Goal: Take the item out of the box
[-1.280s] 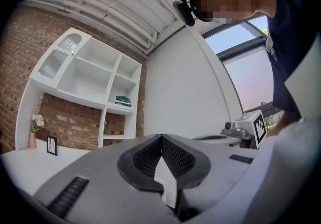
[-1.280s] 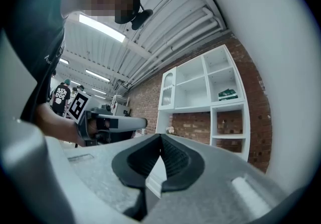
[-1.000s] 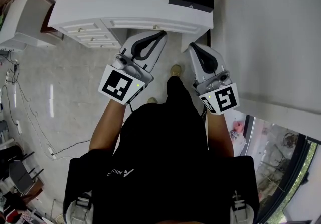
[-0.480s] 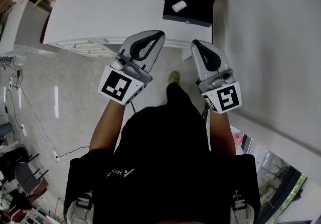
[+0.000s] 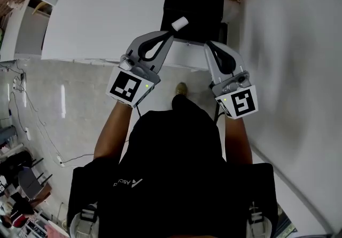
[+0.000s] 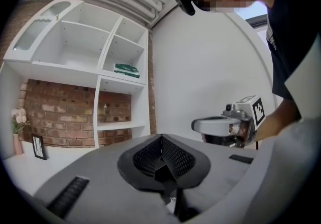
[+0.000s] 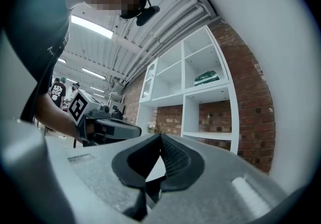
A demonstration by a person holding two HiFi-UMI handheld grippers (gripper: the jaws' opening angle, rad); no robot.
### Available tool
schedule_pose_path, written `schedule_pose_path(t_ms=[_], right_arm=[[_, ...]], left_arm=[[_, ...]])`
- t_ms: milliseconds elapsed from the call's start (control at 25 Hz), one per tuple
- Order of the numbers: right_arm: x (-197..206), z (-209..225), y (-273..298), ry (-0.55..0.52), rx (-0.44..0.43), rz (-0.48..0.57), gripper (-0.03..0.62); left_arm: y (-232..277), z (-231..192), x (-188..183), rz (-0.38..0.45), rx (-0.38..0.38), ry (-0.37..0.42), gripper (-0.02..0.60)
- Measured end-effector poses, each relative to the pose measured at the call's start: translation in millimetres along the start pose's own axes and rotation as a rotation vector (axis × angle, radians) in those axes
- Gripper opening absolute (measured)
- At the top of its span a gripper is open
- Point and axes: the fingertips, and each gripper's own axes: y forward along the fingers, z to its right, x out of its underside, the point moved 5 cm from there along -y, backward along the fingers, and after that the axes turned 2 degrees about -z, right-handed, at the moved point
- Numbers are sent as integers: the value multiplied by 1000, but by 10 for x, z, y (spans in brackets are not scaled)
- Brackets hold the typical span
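In the head view a black box [image 5: 199,7] stands on the white table [image 5: 96,23] near its front right corner. A small white roll-shaped item [image 5: 179,23] lies in it at the front left. My left gripper [image 5: 170,34] is shut and empty, its tip just in front of the item. My right gripper [image 5: 208,44] is also shut and empty, at the box's front edge. In the left gripper view the left gripper [image 6: 161,138] shows closed jaws, with the right gripper [image 6: 228,125] beside it. The right gripper view shows the right gripper [image 7: 160,137] closed too. The box is hidden in both gripper views.
White shelving [image 6: 105,72] against a brick wall stands beyond the table, with a green packet [image 6: 126,70] on an upper shelf. A framed picture [image 6: 38,146] and flowers [image 6: 17,116] sit at the table's far left. A white wall [image 5: 288,45] runs close along the right.
The person has stepped up to the table. Both grippers have moved forward from over the floor to the table's edge, next to the box. Both stay shut.
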Motion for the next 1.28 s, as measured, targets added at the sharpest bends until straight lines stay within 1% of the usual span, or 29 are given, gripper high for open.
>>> schedule_pose_path(t_ms=[120,280,400,600,800,960,1080,1280], right_arm=[[89,310,73,3,-12,-2,2],[209,616,162,12,-31,-7,2],[292,770,224,24,-45,-7,2],[359,915,324,42,-59,-8,2],[398,978,423,48,-60,-8,2],[383,1024,490,44,-47,-12,2],[388,1062,521,47,-35,-21,2],[453,1095,543,59,-17,-34,2]], left_arm=[[339,-95,107,-54,-19,18,0],[690,-190,269,-115,-30,21,0],[884,-268,421,-159,-39,50,0],[1107,-416,576,-261,-58,49,0],[1264,-551,781,-391,-57,46,1],[1373,-626,988,-530,-37,50,8],[1442,-629,1171,-636,1,61,53],[1558,-622,1432,-765,49,75,112]])
